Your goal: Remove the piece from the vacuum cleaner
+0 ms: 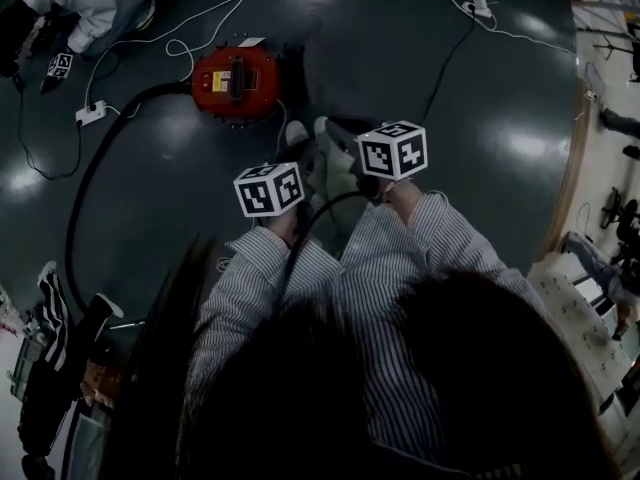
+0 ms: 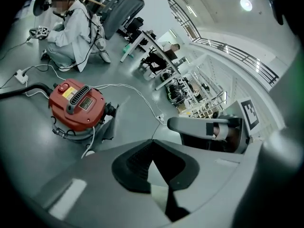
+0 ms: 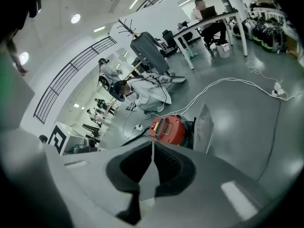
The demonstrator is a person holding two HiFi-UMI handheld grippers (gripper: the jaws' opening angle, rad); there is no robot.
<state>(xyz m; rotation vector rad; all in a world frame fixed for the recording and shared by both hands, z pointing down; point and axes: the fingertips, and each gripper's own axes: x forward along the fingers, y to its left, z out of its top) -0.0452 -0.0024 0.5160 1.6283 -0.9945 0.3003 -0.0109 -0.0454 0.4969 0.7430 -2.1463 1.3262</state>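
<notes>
Task not begun: red vacuum cleaner (image 1: 236,83) sits on the floor (image 1: 400,58), piece apparently unremoved, well apart from left gripper (image 2: 152,144) and right gripper (image 3: 152,144), both clenched empty.

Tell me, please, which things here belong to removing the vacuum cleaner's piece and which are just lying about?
Job: red vacuum cleaner, its black hose.
Lying about: crouching person, office chair, desk, power strip.
</notes>
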